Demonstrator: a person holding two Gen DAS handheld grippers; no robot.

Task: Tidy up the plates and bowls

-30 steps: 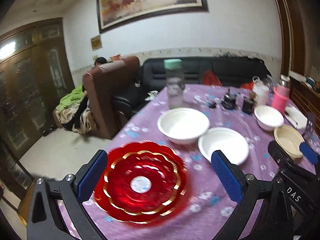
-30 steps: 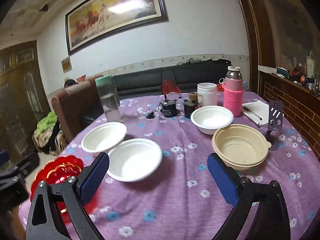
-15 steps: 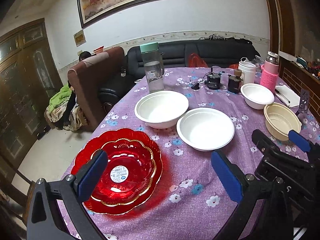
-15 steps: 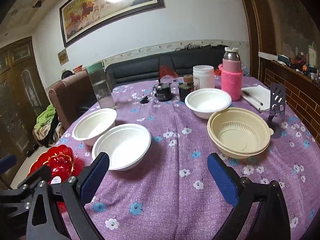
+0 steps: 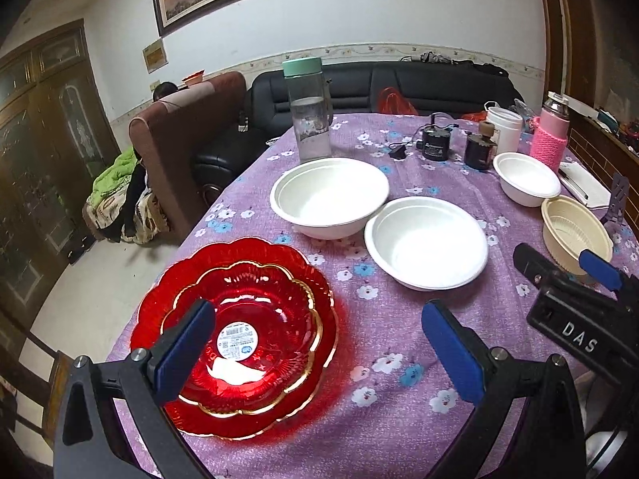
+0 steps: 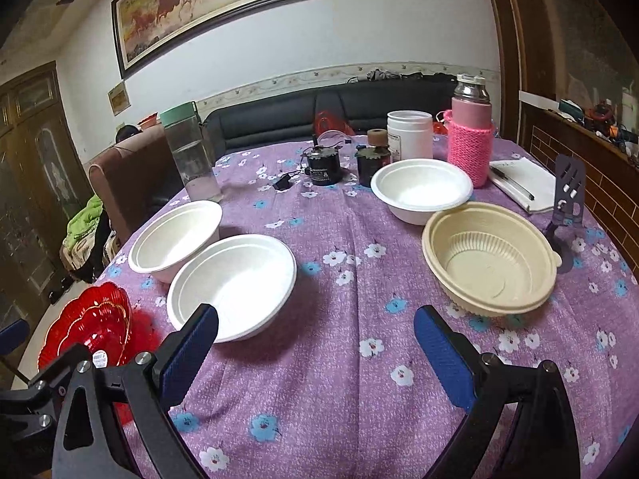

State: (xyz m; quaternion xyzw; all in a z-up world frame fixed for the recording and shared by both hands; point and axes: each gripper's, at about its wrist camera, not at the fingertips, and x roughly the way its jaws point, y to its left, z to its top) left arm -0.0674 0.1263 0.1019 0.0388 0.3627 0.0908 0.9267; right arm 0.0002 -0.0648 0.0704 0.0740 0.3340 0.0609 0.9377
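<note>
Now the left claw (image 5: 319, 343) hangs with its blue pads spread wide and nothing between them, low over the near edge of the bench (image 5: 399, 431), its left pad in front of the red plates (image 5: 235, 331). A second ago those plates were a blur in its view; now they lie sharp, the smaller gold-rimmed one nested in the larger, label up, and the view has dropped closer to them. That suggests the claw has settled and is lining up on this stack as a first pick or as a base for stacking.

The right claw (image 6: 315, 351) is likewise spread and empty, hovering over bare purple cloth between the near white bowl (image 6: 235, 283) and the beige ribbed bowl (image 6: 489, 257). Its view has crept forward over the last second, so both bowls sit larger and nearer its pads, though neither is touched.

Further out, a second white bowl (image 6: 175, 235) touches the near one at the rim, and a third white bowl (image 6: 421, 189) stands just behind the beige one. A clear water bottle (image 5: 309, 109), a pink-sleeved flask (image 6: 469, 139) and a white jar (image 6: 409, 135) stand at the far side.

No bowl is stacked yet; the sorting looks barely begun
</note>
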